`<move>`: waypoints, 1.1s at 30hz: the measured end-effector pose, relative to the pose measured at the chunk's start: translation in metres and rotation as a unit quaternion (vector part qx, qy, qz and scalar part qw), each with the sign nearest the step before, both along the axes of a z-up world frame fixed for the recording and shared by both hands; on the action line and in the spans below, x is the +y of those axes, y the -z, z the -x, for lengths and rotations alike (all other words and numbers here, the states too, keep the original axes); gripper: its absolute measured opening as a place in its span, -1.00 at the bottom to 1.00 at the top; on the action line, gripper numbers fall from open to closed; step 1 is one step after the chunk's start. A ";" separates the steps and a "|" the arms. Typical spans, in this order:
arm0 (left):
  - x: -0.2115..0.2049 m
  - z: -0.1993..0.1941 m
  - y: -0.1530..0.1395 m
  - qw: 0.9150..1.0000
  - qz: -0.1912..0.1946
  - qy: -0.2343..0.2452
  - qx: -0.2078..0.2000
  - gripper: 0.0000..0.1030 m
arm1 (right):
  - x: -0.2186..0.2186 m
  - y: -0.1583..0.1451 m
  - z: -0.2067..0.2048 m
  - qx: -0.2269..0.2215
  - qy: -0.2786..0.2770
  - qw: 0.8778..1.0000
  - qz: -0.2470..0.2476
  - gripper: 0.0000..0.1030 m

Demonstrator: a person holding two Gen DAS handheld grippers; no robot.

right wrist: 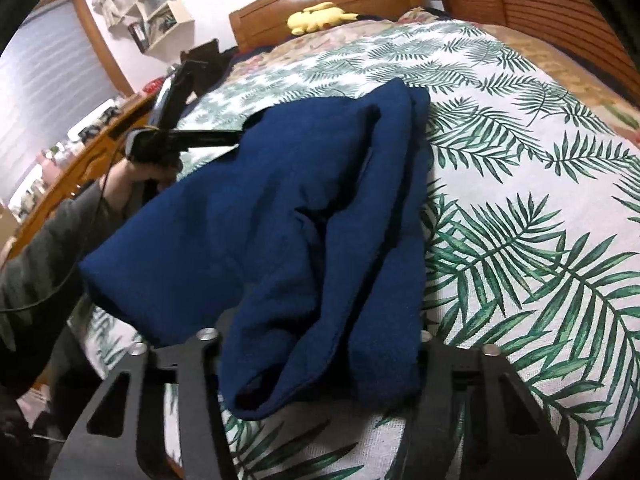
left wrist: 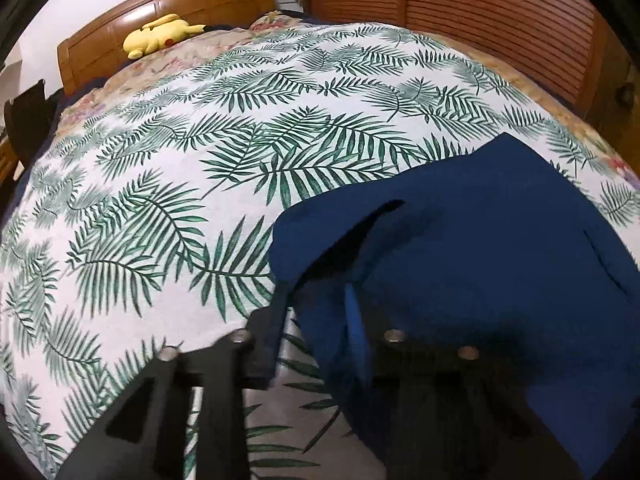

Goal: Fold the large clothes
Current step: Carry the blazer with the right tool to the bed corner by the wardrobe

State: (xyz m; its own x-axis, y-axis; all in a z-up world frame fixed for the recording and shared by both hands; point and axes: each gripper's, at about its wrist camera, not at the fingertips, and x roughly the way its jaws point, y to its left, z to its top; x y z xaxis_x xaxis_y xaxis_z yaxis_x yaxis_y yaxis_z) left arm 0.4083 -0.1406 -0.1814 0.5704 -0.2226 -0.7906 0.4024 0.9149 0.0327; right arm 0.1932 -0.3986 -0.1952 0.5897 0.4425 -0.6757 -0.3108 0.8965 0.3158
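A dark blue garment (left wrist: pixel 480 248) lies partly on a bed with a palm-leaf cover (left wrist: pixel 180 200). In the left wrist view my left gripper (left wrist: pixel 316 300) holds a fold of the garment between its fingers, with cloth draped over the right finger. In the right wrist view the garment (right wrist: pixel 280 220) is bunched and lifted at two points. It hangs over my right gripper (right wrist: pixel 320 344), whose fingertips are hidden under the cloth. The left gripper (right wrist: pixel 224 138) shows at the left, held by a hand and pinching the garment's far edge.
A yellow plush toy (left wrist: pixel 160 34) lies by the wooden headboard (left wrist: pixel 168 4). Louvred wooden doors (left wrist: pixel 500 8) stand on the right of the bed. A wooden desk with clutter (right wrist: pixel 76 148) and wall shelves (right wrist: pixel 156 8) are to the left. The person's sleeve (right wrist: pixel 44 248) is at the left edge.
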 end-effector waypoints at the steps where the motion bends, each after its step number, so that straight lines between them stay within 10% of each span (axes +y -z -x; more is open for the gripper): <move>1: 0.001 0.001 -0.002 1.000 0.002 -0.003 0.001 -0.73 | -0.001 -0.003 0.002 -0.007 -0.004 1.000 -0.004 -0.26; 15: -0.055 0.051 -0.122 0.992 0.014 0.015 -0.124 -0.87 | -0.039 -0.078 0.018 -0.136 0.012 0.990 0.015 -0.55; 24: -0.180 0.068 -0.175 0.982 0.061 0.080 -0.163 -0.87 | -0.142 -0.131 0.060 -0.188 0.094 0.974 0.087 -0.56; 33: -0.326 0.080 -0.168 0.972 0.087 0.169 -0.135 -0.85 | -0.257 -0.146 0.103 -0.176 0.223 0.946 0.157 -0.55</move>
